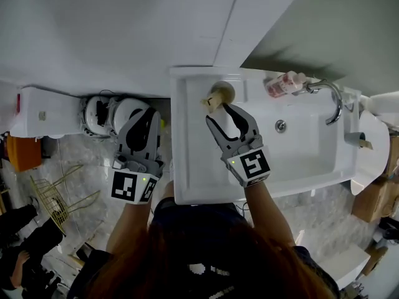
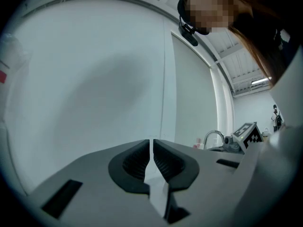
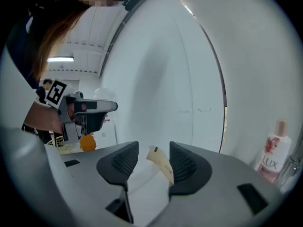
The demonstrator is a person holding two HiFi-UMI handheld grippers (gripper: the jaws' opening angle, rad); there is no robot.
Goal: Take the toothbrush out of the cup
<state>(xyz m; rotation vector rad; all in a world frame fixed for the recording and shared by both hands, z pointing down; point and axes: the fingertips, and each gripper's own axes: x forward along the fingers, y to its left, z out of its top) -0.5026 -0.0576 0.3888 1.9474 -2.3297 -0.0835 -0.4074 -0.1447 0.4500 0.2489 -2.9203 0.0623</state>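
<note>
The white sink [image 1: 186,167] sat below both grippers. The left gripper [image 1: 147,116], beside the sink, had its jaws closed on nothing. The right gripper [image 1: 219,113] held its jaws wide apart near the cup [image 1: 224,91] on the back rim. The toothbrush [image 1: 209,102] leaned out of that cup, between them and ungripped.
</note>
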